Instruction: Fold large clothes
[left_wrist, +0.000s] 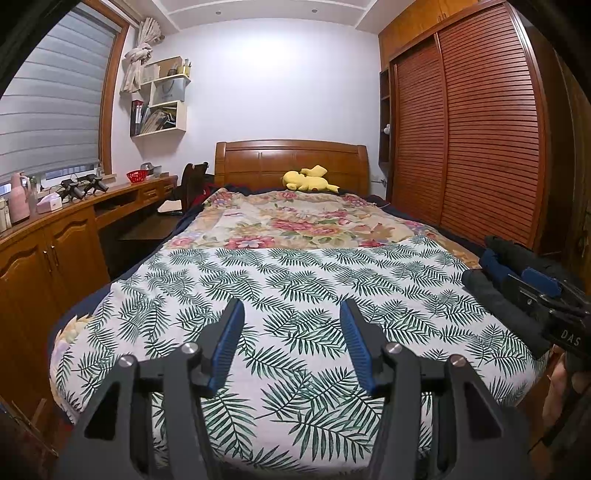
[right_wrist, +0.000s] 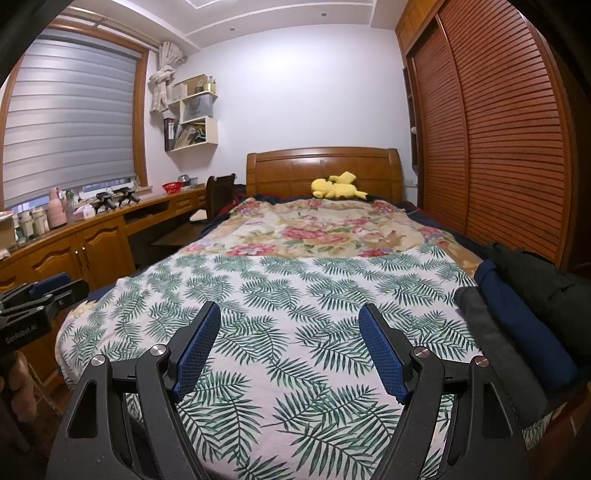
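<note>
Dark clothes lie in a pile (right_wrist: 517, 325) at the bed's right edge: a grey piece, a navy piece and a black one side by side; the same pile (left_wrist: 495, 291) shows at the right of the left wrist view. My left gripper (left_wrist: 291, 314) hovers open over the leaf-print sheet (left_wrist: 295, 288) near the foot of the bed, nothing between its blue pads. My right gripper (right_wrist: 290, 317) hangs open, wider, over the same sheet (right_wrist: 280, 295), left of the pile and apart from it. Each gripper appears at the edge of the other's view.
A floral quilt (right_wrist: 325, 229) covers the far half of the bed, with a yellow plush toy (right_wrist: 336, 188) by the wooden headboard. A slatted wardrobe (right_wrist: 498, 147) runs along the right. On the left stand a wooden desk with cabinets (left_wrist: 55, 243) and a chair (left_wrist: 194, 181).
</note>
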